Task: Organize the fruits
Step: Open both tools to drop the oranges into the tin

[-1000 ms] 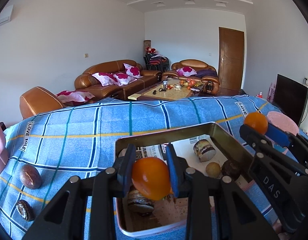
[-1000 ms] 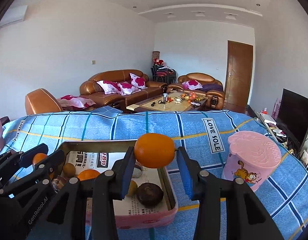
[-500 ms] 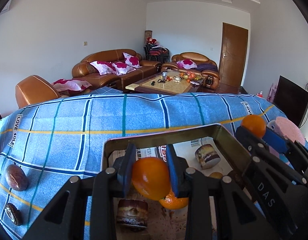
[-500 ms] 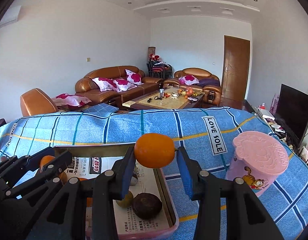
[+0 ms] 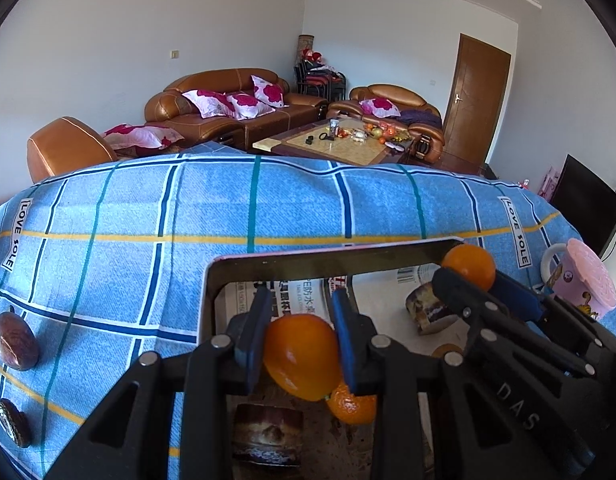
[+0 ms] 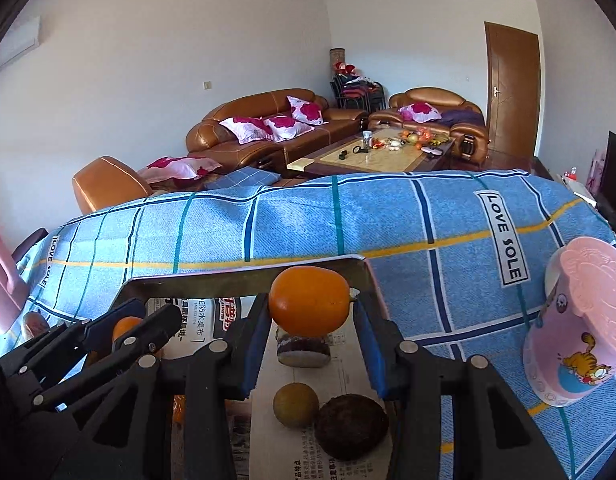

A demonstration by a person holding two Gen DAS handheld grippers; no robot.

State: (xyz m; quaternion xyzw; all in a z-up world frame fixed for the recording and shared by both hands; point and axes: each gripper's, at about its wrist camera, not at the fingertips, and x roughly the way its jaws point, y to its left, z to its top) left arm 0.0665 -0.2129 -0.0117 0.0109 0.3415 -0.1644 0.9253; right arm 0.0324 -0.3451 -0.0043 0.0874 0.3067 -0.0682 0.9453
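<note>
We grip one orange (image 5: 302, 356) in our left gripper (image 5: 302, 338) and another orange (image 6: 309, 300) in our right gripper (image 6: 309, 340) (both over the tray (image 5: 331, 259)).

Between each set of blue-padded black jaws sits an orange fruit (image 5: 300, 356). Beyond them, the tablecloth (image 5: 188, 216) is blue with white, navy, teal and yellow checks; right, a pink cup (image 6: 579, 332) bears an orange cartoon cat.

**Background: living room behind checked cloth**

We see a blue checked cloth (image 5: 292, 200) printed "LOVE SOLE", a pink lidded cartoon mug (image 6: 575, 328) on it, brown leather sofas (image 5: 228, 108) with floral cushions, a cluttered coffee table (image 6: 387, 152), a wooden door (image 6: 511, 88) and a dark TV (image 5: 587, 204).
</note>
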